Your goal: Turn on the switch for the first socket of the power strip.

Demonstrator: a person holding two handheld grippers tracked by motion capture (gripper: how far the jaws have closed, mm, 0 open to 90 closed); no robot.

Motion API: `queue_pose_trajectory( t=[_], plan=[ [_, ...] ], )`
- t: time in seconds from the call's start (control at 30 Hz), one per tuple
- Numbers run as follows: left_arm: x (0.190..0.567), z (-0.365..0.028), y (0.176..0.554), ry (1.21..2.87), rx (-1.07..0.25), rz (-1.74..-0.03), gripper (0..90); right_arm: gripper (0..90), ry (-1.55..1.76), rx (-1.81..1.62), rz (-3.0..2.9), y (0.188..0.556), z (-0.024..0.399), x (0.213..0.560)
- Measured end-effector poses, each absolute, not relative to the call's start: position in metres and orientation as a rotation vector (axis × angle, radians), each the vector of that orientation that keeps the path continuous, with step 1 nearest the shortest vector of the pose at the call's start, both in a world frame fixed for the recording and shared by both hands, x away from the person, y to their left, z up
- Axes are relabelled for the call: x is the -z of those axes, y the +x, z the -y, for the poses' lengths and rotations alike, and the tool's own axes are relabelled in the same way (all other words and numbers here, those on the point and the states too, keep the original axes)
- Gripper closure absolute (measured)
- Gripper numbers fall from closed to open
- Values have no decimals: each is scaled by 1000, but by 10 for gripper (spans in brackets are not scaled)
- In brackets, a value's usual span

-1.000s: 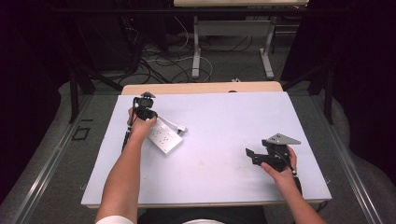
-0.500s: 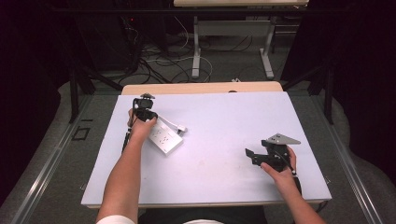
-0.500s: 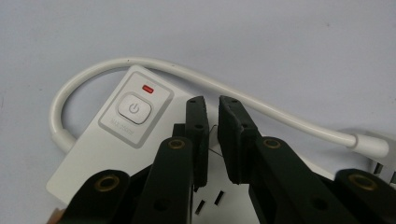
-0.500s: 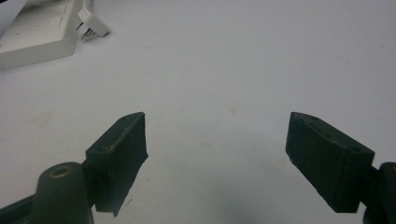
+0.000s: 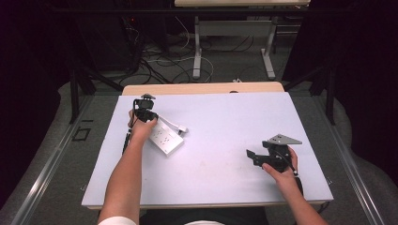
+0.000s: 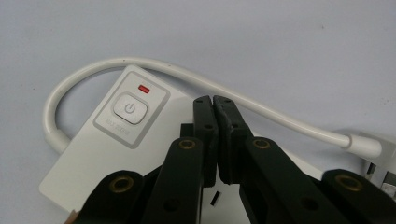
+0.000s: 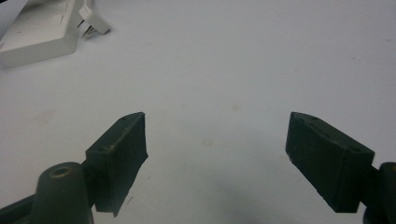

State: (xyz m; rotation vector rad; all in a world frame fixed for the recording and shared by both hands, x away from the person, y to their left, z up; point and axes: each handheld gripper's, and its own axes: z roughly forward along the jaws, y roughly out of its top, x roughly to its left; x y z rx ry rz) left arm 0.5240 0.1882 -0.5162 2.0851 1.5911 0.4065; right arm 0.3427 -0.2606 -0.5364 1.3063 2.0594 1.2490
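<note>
White power strip [image 6: 107,154] lies right under my closed, empty left tongs [image 6: 215,100]; my right tongs [image 7: 217,140] gape wide, well apart from it

Pale lavender tabletop [image 5: 225,122] spans frame centre. Wooden table edge [image 5: 202,88] along its top. Tangled floor cables [image 5: 162,63] upper left. White desk legs [image 5: 198,51] upper centre.

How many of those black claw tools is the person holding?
2. The left claw is in the person's left hand, over the white power strip at the table's far left. The right claw is in the right hand, near the table's front right.
</note>
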Motion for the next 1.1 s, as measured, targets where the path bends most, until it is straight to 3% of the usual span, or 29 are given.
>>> queue_pose_trajectory(
  t=[0.73,0.87,1.1],
  plan=[
    [519,-186,522,2102,-437,-1584,899,198,1322,-1242,-2135,347,257,545],
    [520,-187,520,2101,-425,-1546,849,198,1324,-1238,-2141,348,258,546],
    [519,-184,518,2103,-406,-1531,851,197,1374,-1235,-2189,353,257,554]
  ],
)
